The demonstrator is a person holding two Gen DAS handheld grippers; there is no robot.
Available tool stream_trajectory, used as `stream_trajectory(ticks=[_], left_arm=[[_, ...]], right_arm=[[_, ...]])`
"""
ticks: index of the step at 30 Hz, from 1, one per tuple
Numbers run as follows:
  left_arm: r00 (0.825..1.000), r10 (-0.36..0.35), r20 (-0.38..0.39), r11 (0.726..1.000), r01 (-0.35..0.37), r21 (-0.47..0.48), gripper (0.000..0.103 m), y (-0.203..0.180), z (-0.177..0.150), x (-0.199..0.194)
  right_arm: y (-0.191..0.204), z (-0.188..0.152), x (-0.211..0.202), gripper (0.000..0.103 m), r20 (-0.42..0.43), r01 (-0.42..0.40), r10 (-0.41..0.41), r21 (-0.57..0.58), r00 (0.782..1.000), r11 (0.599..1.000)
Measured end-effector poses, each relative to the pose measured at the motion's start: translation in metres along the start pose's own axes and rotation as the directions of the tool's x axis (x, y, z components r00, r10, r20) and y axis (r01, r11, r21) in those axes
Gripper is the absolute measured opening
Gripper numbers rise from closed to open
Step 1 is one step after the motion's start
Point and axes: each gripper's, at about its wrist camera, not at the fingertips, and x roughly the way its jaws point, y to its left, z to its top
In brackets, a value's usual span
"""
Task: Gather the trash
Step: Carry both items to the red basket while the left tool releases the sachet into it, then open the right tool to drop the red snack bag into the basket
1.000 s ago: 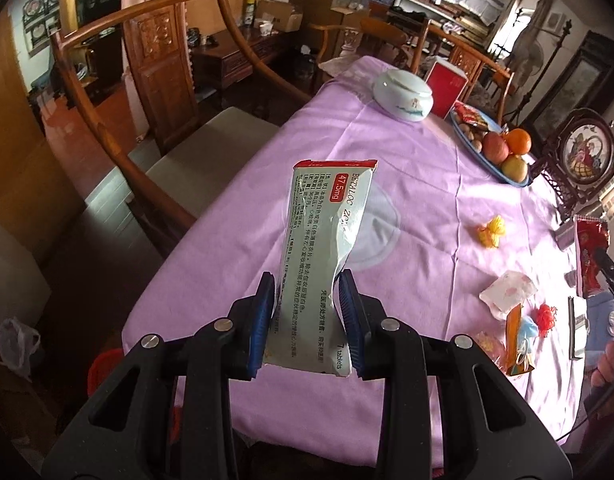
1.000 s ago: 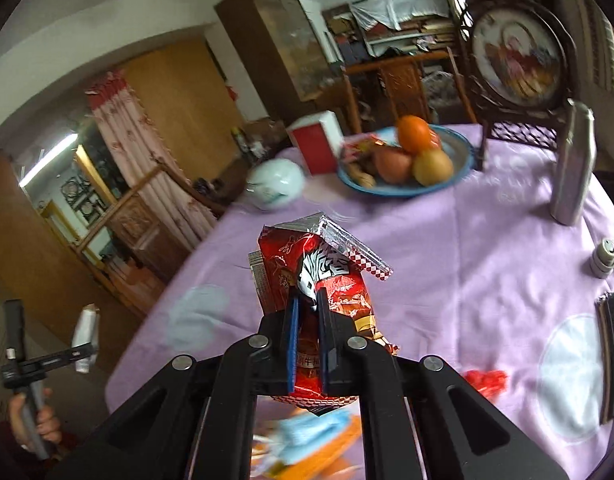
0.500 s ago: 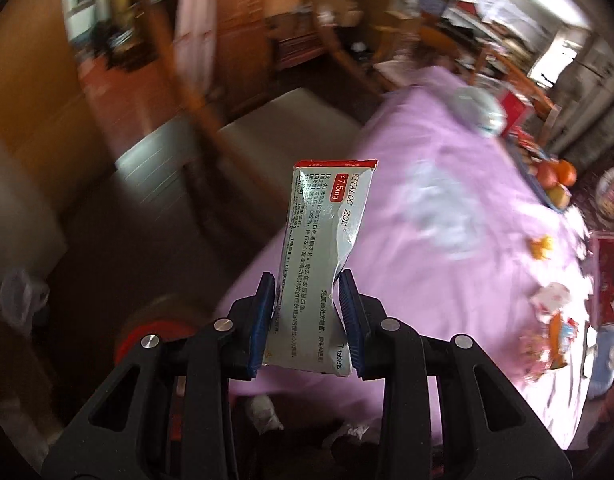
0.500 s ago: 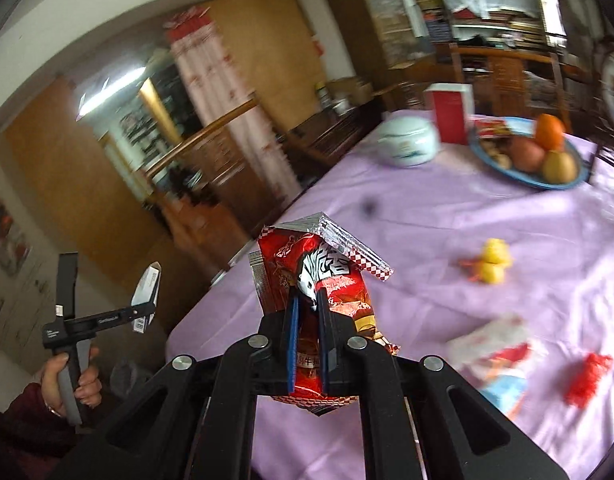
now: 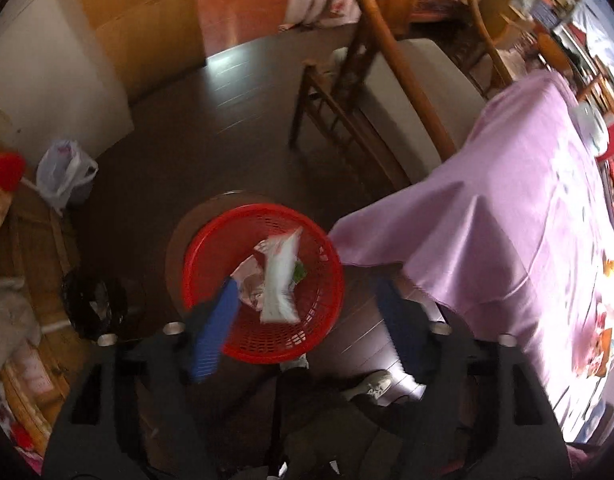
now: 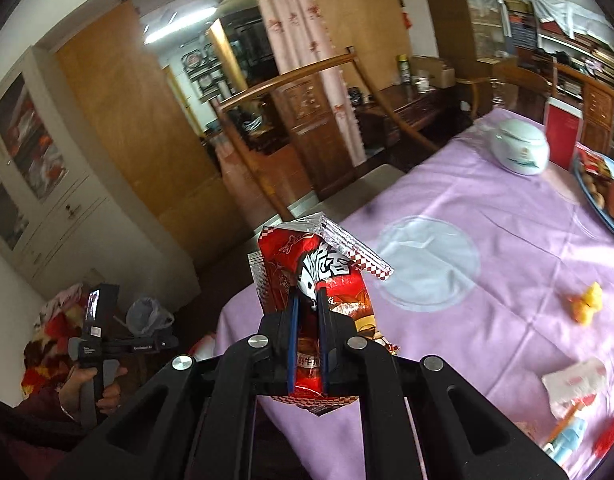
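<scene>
Since half a second ago the white medicine pouch has left the left tool, whose blue fingers have swung wide apart. Seen from the left wrist, the pouch is blurred over the red basket, among other crumpled wrappers; whether it rests on them cannot be told. The basket stands on the dark floor, just beside the hanging corner of the purple cloth that covers the surface. A wooden chair with a grey seat stands beyond the basket, and a white plastic bag lies near the wall.

From the right wrist, the right tool is clamped on a red snack wrapper, its fingers pressed together on the foil, the torn silver top folded over to the right. The wrapper is held up above the near edge of the cloth-covered surface. On the cloth lie a yellow scrap and a white-and-pink wrapper, well apart from a white lidded bowl and a red box at the far end. At lower left, the left hand grips the handle of the other tool.
</scene>
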Motion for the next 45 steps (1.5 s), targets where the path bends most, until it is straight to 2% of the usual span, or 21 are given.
stream_trajectory(ticks=[5, 9, 12, 15, 19, 23, 24, 27, 30, 35, 41, 45], left_arm=[[0.999, 0.026, 0.043, 0.998, -0.024, -0.057, 0.079, 0.021, 0.0, -0.023], [0.995, 0.053, 0.079, 0.993, -0.044, -0.108, 0.081, 0.043, -0.01, -0.044], [0.993, 0.067, 0.101, 0.986, -0.051, -0.158, 0.081, 0.058, -0.021, -0.055], [0.989, 0.087, 0.116, 0.979, -0.063, -0.195, 0.081, 0.071, -0.032, -0.063], [0.987, 0.105, 0.12, 0.971, -0.076, -0.227, 0.081, 0.086, -0.052, -0.075], [0.987, 0.118, 0.112, 0.965, -0.088, -0.246, 0.081, 0.101, -0.068, -0.08], [0.987, 0.12, 0.11, 0.965, -0.09, -0.248, 0.081, 0.103, -0.071, -0.081], [0.986, 0.127, 0.11, 0.963, -0.096, -0.254, 0.081, 0.11, -0.074, -0.085], [0.986, 0.112, 0.12, 0.964, -0.078, -0.252, 0.081, 0.109, -0.069, -0.085], [0.987, 0.075, 0.14, 0.981, -0.047, -0.191, 0.081, 0.09, -0.053, -0.081], [0.99, 0.003, 0.144, 0.999, 0.003, -0.039, 0.081, 0.035, -0.024, -0.07], [0.989, -0.053, 0.14, 0.995, 0.04, 0.092, 0.081, -0.015, -0.008, -0.063]], right_arm=[[0.028, 0.003, 0.019, 0.009, -0.052, -0.067, 0.065, -0.046, 0.997, 0.997], [0.061, 0.001, 0.047, 0.009, -0.148, -0.161, 0.145, -0.1, 0.978, 0.982], [0.09, -0.004, 0.076, 0.009, -0.242, -0.227, 0.186, -0.152, 0.952, 0.962], [0.127, -0.016, 0.108, 0.009, -0.34, -0.298, 0.216, -0.21, 0.915, 0.931], [0.17, -0.032, 0.142, 0.01, -0.426, -0.379, 0.254, -0.241, 0.868, 0.893], [0.202, -0.04, 0.174, 0.016, -0.469, -0.42, 0.275, -0.24, 0.839, 0.875], [0.208, -0.041, 0.178, 0.023, -0.472, -0.423, 0.28, -0.231, 0.836, 0.876], [0.215, -0.035, 0.182, 0.032, -0.463, -0.437, 0.305, -0.21, 0.832, 0.874], [0.21, -0.027, 0.174, 0.035, -0.434, -0.417, 0.285, -0.246, 0.855, 0.875], [0.181, -0.019, 0.154, 0.036, -0.387, -0.354, 0.252, -0.22, 0.887, 0.909], [0.118, -0.017, 0.121, 0.036, -0.304, -0.227, 0.175, -0.143, 0.937, 0.963], [0.069, -0.021, 0.088, 0.036, -0.229, -0.132, 0.114, -0.066, 0.967, 0.989]])
